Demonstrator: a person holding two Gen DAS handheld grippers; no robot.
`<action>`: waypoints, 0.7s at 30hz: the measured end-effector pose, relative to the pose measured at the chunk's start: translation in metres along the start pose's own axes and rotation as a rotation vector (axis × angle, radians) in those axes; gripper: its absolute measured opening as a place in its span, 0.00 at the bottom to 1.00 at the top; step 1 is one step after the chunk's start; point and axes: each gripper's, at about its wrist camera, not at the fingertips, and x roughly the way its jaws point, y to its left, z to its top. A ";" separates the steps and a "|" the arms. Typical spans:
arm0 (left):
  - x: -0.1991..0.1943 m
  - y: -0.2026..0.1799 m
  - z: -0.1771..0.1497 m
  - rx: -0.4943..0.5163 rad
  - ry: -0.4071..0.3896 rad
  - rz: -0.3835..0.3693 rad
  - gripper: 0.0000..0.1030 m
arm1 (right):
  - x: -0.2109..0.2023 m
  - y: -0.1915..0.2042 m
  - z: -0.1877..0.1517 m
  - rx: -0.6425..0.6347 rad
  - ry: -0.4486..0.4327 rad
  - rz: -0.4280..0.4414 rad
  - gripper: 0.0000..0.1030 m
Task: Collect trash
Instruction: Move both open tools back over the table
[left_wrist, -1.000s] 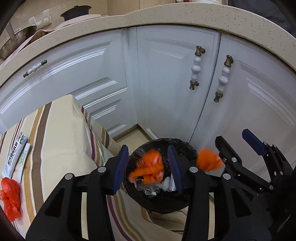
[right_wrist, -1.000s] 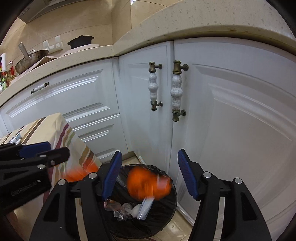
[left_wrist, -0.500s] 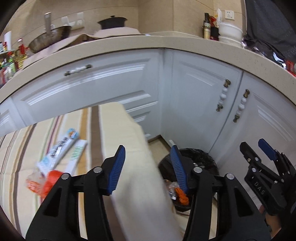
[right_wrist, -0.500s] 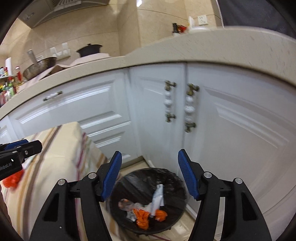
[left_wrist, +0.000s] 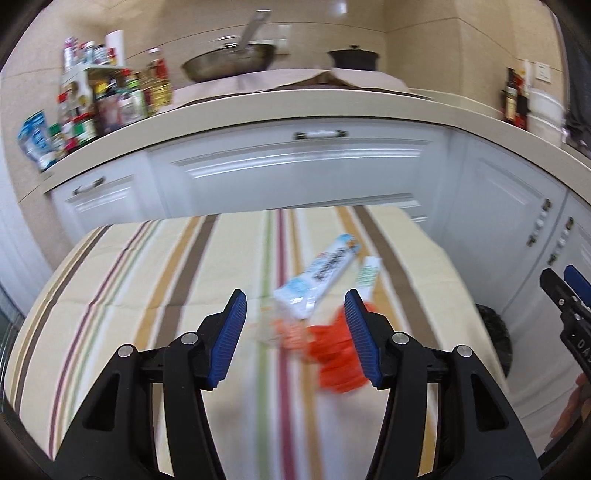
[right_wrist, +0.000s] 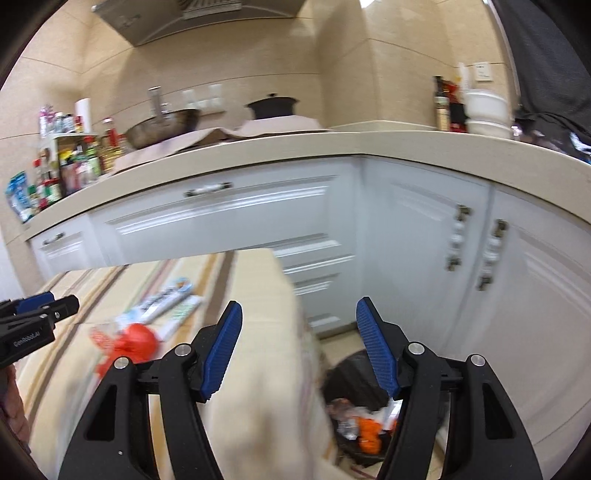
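Hovering: left gripper (left_wrist: 295, 325) over the striped bench (left_wrist: 147, 280), fingers (left_wrist: 231, 332) spread wide, nothing between them.
Right gripper: (right_wrist: 299, 343) fingers wide apart, empty, above the bench edge with the bin below to its right.
Trash on bench: orange crumpled wrapper (left_wrist: 334, 354) next to the left gripper's right finger; white-blue toothpaste box (left_wrist: 319, 275) just beyond it; slimmer white-green box (left_wrist: 369, 275) beside that, close, contact unclear.
Blur: a pale crinkled piece (left_wrist: 273, 328) left of the orange wrapper, too smeared to identify.
Bin: black trash bin (right_wrist: 354, 373) on the floor by the white cabinets (right_wrist: 424, 258), orange and pale scraps (right_wrist: 369, 430) inside.
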 end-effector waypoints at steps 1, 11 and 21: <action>-0.002 0.011 -0.002 -0.011 0.002 0.016 0.52 | 0.001 0.008 -0.001 -0.003 0.005 0.017 0.61; -0.011 0.095 -0.027 -0.107 0.028 0.117 0.52 | 0.016 0.090 -0.013 -0.076 0.084 0.155 0.61; 0.000 0.139 -0.041 -0.174 0.065 0.154 0.52 | 0.041 0.142 -0.029 -0.159 0.202 0.192 0.61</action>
